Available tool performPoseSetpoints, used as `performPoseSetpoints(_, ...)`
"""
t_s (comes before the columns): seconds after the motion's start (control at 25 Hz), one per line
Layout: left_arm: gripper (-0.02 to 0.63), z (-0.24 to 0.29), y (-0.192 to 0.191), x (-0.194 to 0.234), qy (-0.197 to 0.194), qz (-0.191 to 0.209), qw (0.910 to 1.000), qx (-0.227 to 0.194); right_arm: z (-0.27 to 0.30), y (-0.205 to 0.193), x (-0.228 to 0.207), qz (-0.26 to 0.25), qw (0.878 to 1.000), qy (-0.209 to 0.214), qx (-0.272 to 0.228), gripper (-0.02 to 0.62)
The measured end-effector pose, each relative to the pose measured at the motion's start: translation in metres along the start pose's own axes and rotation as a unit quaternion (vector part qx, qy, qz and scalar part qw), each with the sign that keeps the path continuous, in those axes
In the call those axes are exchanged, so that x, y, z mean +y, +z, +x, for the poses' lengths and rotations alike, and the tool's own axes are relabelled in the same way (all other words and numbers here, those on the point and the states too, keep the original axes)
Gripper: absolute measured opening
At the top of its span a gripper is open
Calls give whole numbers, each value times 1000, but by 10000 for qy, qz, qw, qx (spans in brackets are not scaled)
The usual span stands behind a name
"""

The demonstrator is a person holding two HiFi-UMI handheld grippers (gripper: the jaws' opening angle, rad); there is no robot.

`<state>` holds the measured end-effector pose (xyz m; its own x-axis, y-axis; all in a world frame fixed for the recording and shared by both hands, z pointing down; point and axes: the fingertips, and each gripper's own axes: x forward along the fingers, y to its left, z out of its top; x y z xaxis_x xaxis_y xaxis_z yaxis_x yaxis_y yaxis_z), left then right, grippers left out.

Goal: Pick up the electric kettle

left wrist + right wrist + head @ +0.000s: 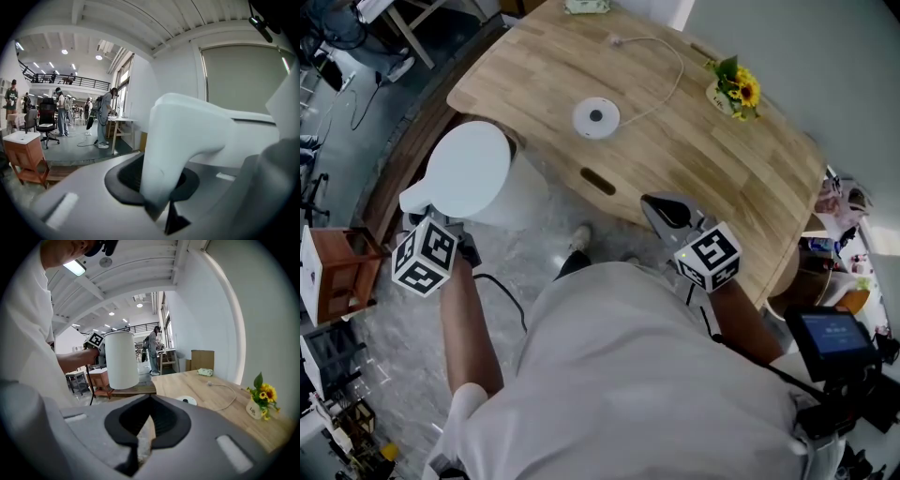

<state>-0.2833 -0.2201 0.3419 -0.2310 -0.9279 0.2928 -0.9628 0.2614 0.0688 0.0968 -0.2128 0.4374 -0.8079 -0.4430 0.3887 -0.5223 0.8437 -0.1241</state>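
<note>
Tabletop [694, 159] carries kettle base [596, 117]; electric kettle [473, 173] hangs left of that base, handle [187, 136] clamped in left tool [161, 187]. Right tool [140, 427] closed, empty. Lift judged complete; next calls for keeping it upright.

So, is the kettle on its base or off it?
Off: the left gripper holds the kettle by its handle beyond the table edge; the base sits bare.

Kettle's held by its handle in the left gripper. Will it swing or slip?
The kettle is tall and gripped only at its side handle, so it probably wants to tilt away from the left gripper. The handle looks smooth, so it may slip if jolted. Its fill cannot be seen, so weight is uncertain.
</note>
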Motion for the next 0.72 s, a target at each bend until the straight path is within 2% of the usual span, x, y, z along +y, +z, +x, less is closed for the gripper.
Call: performPoseSetpoints(0.72,63,0,-1,-11,-137,7,9999,14,1,0,-1,-10,10000,-31,-12,2)
